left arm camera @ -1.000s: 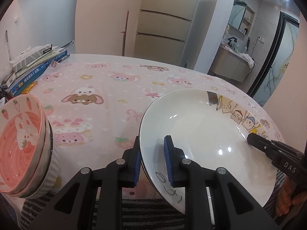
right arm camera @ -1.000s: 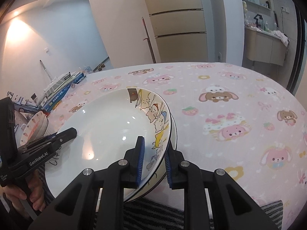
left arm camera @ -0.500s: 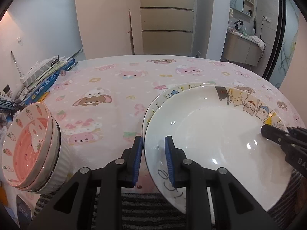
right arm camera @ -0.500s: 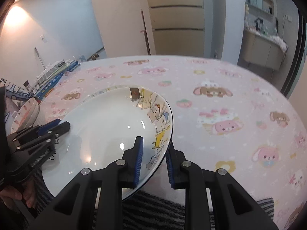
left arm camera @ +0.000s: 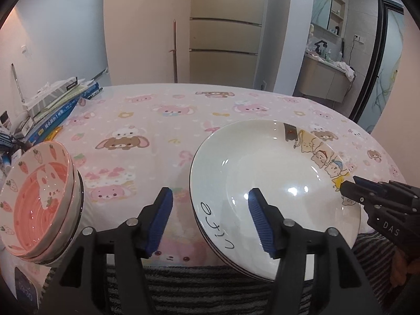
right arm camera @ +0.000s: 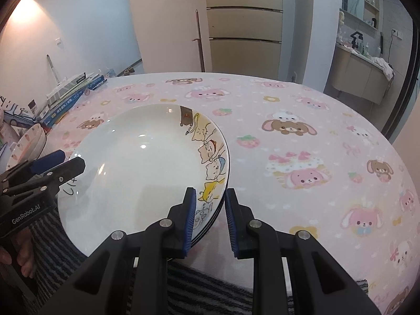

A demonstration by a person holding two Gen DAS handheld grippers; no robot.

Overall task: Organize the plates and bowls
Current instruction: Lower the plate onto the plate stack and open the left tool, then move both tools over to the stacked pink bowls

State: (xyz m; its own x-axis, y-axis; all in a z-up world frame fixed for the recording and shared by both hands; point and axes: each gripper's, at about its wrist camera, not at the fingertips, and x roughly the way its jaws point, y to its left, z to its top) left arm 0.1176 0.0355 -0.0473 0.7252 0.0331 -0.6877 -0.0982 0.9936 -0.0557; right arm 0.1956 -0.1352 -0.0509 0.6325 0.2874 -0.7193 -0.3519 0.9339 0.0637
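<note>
We see the white cartoon plate (left arm camera: 273,181) resting on top of a plate stack (right arm camera: 210,223) at the near edge of the pink table (right arm camera: 302,136). Left gripper (left arm camera: 210,219) is spread wide, straddling the plate's rim. Right gripper (right arm camera: 209,216) is parted narrowly around the opposite rim. Pink bowls (left arm camera: 39,202) sit stacked at the left.

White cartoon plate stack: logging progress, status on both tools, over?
Left tool open, straddling stack's near rim. Right tool open, released. White cartoon-print plate seated on plate stack. Pink bowl stack sits left, apart; nothing blocking.
</note>
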